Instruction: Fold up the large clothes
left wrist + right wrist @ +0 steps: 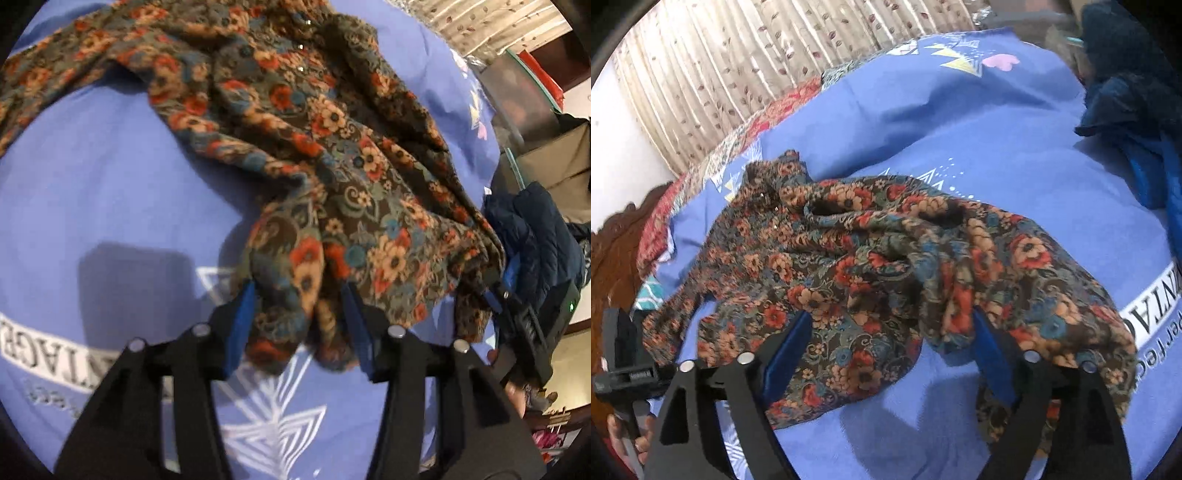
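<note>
Right now a crumpled floral garment of thin brown fabric printed with orange, red and blue flowers point(871, 266) lies bunched on a bed covered by a periwinkle-blue quilt cover with white lettering and white triangle motifs point(997, 155). Seen from the left wrist, the left tongs point(299, 314) stand with their blue-padded fingers point(242, 321) apart, and a rumpled lower edge of the garment sits in the gap between them; the cloth bulges there loosely and the pads do not press it flat. At the right edge of that view the right tongs point(495, 291) show from the side, with the garment's edge drawn up against their tip, though whether they pinch it cannot be told from that angle. From the right wrist, those tongs also stand wide apart, the garment's near hem spread across the gap between the blue pads point(991, 354), one fold touching the right-hand pad. A dark navy quilted jacket point(1134, 122) lies heaped at the far right side of the bed, well apart from the floral garment. Behind the bed hangs a beige pleated curtain with small reddish leaf prints point(746, 62), and a red patchwork blanket point(768, 114) runs along the bed's far edge
</note>
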`<state>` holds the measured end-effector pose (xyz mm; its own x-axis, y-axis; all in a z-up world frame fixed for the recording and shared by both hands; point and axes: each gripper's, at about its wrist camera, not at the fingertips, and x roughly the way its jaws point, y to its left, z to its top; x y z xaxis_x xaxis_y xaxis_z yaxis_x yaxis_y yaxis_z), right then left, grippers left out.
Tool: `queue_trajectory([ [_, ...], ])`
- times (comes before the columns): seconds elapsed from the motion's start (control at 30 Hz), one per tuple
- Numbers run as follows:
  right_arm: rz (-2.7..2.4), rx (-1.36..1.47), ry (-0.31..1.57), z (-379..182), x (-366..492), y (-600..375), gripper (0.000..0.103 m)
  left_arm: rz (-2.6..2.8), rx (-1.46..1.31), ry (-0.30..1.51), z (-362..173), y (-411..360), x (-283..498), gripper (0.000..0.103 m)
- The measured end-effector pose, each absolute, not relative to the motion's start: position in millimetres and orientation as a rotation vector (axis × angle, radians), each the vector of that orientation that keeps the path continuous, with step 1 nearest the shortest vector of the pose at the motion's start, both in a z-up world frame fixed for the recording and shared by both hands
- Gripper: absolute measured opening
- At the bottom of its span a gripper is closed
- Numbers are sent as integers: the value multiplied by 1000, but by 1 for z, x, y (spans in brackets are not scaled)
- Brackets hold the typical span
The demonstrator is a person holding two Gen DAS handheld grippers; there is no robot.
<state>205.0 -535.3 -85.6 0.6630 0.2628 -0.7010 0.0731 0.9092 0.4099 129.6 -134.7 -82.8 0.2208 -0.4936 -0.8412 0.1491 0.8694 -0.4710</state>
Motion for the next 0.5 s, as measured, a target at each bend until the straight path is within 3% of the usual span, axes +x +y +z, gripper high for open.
queue_trajectory([
  [0.07,127,419,893,-97,218,-527,101,-471,-322,1279,-83,-130,134,5],
  [0.1,147,422,914,-102,222,-523,99,-474,-325,1276,-84,-131,132,5],
  [0.13,167,427,923,-105,225,-519,92,-476,-339,1253,-79,-127,130,4],
  [0.17,194,426,947,-108,229,-514,47,-477,-346,1224,-73,-121,127,4],
  [0.2,194,427,975,-111,230,-512,28,-477,-346,1178,-59,-106,122,4],
  [0.5,419,513,756,-6,121,-504,27,-529,-482,952,55,41,27,4],
])
